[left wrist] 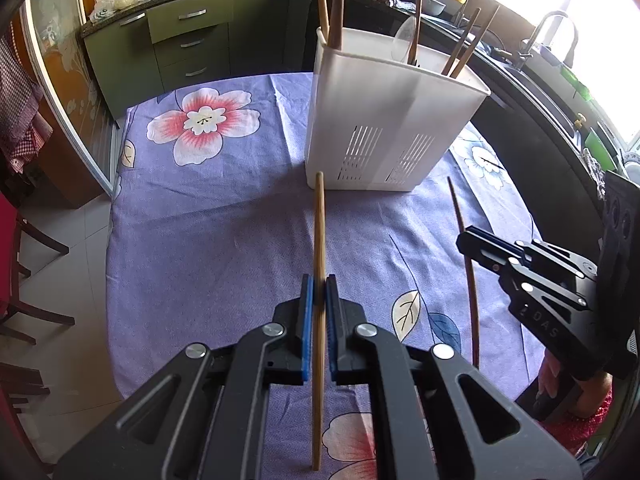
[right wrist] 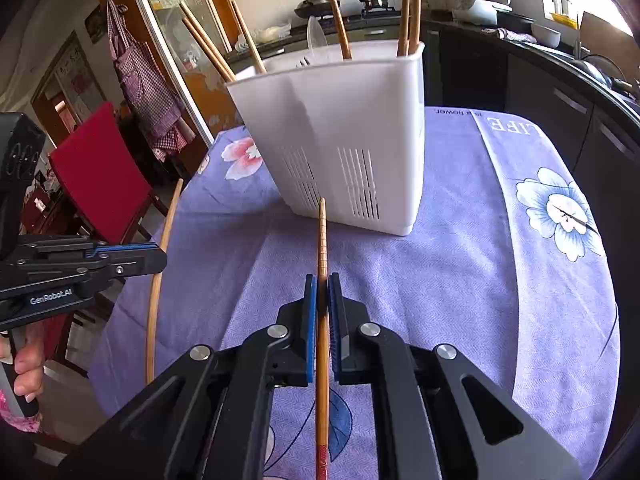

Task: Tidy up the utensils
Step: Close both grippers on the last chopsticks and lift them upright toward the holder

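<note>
The left gripper (left wrist: 319,280), black angular metal with ribbed blue pads, has its jaws pinching a plain pale bamboo chopstick (left wrist: 319,240) that runs straight along the fingers, its far tip just short of the white plastic utensil holder (left wrist: 384,120). The right gripper (right wrist: 322,278) is built the same; its jaws pinch a darker ridged wooden chopstick with a red-patterned near end (right wrist: 322,240), whose tip also points at the holder's slotted lower wall.

The holder is a tall, smooth, rounded-rectangular bin with vertical drain slits near its base. It stands upright toward the far side of the table, with several wooden chopsticks (right wrist: 410,8) and a translucent plastic spoon (right wrist: 316,36) leaning out of its open top.

Bare cloth lies between the grippers and the holder, and more to the holder's left and right.

The table wears a lilac woven tablecloth (left wrist: 224,220) printed with pink and blue flowers. Beyond it are olive-green kitchen cabinets (left wrist: 180,40), and a red chair (right wrist: 100,176) stands at the left.
</note>
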The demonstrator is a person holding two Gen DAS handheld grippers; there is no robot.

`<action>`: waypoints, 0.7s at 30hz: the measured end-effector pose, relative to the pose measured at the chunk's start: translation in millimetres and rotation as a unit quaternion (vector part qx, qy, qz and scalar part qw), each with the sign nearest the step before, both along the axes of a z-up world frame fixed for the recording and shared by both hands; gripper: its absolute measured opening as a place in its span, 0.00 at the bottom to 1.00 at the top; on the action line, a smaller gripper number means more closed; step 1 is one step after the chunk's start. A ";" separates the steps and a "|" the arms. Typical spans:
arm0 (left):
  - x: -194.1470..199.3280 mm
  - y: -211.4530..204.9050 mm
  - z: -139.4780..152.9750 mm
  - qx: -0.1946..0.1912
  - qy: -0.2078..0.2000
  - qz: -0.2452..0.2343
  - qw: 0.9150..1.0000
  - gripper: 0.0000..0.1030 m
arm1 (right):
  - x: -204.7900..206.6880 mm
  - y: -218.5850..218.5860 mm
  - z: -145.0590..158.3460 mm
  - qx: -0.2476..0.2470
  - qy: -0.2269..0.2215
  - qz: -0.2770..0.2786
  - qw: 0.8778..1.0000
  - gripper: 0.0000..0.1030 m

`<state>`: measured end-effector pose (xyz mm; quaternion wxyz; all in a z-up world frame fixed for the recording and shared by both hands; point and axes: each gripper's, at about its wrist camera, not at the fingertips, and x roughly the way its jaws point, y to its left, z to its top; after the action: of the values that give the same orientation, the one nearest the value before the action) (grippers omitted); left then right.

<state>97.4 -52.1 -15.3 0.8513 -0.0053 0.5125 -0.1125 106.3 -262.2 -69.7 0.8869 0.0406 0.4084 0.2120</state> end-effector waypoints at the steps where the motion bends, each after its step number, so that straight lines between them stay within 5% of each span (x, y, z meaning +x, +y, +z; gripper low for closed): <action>1: -0.9 -0.1 1.6 0.000 -0.002 -0.001 1.000 0.06 | -5.6 -5.4 5.6 0.004 -0.008 -0.002 1.000 0.06; 11: -16.3 -3.4 26.6 0.000 -0.031 -0.019 0.999 0.06 | -55.7 -42.3 55.6 0.029 -0.072 -0.014 0.997 0.06; 21: -33.8 -6.2 49.1 -0.001 -0.062 -0.027 0.998 0.06 | -78.5 -48.4 74.1 0.032 -0.107 -0.024 0.994 0.06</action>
<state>63.6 -58.3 33.7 0.8783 0.0147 0.4582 -0.1357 27.9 -310.6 4.4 0.9284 0.0560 0.3034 0.2072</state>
